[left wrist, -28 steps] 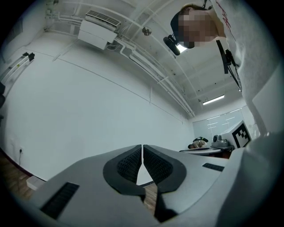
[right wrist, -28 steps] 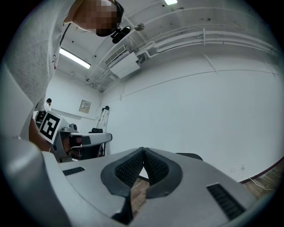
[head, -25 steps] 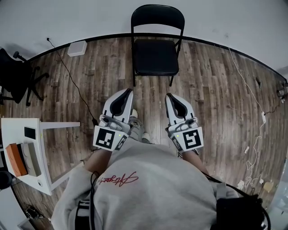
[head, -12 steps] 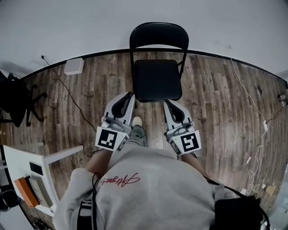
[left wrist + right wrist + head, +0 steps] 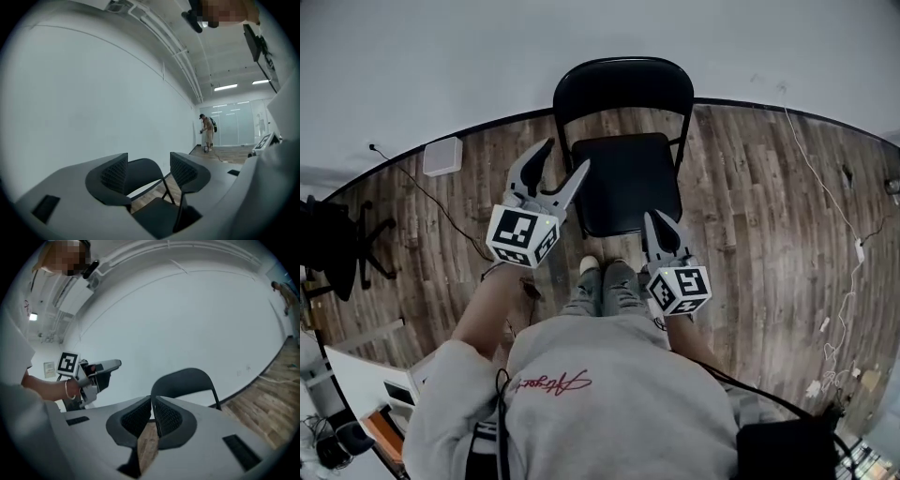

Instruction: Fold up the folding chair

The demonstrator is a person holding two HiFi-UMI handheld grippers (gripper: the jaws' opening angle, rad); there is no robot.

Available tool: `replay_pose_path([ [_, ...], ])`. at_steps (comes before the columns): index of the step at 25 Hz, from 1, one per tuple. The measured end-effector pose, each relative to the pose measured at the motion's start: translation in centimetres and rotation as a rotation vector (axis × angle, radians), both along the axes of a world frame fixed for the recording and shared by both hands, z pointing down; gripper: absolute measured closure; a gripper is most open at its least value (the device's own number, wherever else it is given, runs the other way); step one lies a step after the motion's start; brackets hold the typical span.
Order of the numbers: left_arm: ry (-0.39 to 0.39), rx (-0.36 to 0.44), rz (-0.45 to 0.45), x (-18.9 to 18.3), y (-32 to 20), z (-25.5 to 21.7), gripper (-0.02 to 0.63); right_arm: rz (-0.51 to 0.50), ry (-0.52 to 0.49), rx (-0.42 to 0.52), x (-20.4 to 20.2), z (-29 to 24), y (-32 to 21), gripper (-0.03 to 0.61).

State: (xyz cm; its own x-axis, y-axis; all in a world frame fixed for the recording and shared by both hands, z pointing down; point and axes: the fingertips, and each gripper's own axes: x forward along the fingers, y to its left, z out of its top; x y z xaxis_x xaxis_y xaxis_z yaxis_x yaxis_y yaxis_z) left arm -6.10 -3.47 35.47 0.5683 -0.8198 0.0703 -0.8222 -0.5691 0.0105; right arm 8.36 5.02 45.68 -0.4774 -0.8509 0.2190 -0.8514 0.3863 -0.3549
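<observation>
The black folding chair stands unfolded against the white wall, straight ahead of me. My left gripper is raised at the left edge of the seat, below the backrest. Its jaws have just been opening and stand open with nothing between the pads. In the left gripper view the chair's backrest shows beyond the open left gripper. My right gripper is shut and empty, at the seat's front right corner. In the right gripper view the backrest rises behind the shut right gripper, with the left gripper at the left.
A white box sits on the wood floor by the wall, with a cable running from it. A black office chair and a white table are at the left. Loose cables lie at the right. A person stands far off.
I have come up close to the chair. Both grippers moved forward to it. The left one rose beside the seat's left edge and opened; the right one stayed shut.
</observation>
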Motion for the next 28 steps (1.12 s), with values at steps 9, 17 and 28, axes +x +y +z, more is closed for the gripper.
replay_pose_path([
  [9,-0.557,-0.358,0.193,-4.5,-19.9,10.9,0.239,0.5,-0.539,-0.666,2.9,23.9,4.7,0.388],
  [17,-0.853,-0.536,0.332,-6.7,-27.8,15.8,0.206,0.731,-0.745,-0.836,2.0,36.8,5.4,0.377],
  [28,-1.053,-0.569,0.573,-2.3,-30.7,18.9,0.183,0.572,-0.896,-0.734,1.2,43.1,3.7,0.337],
])
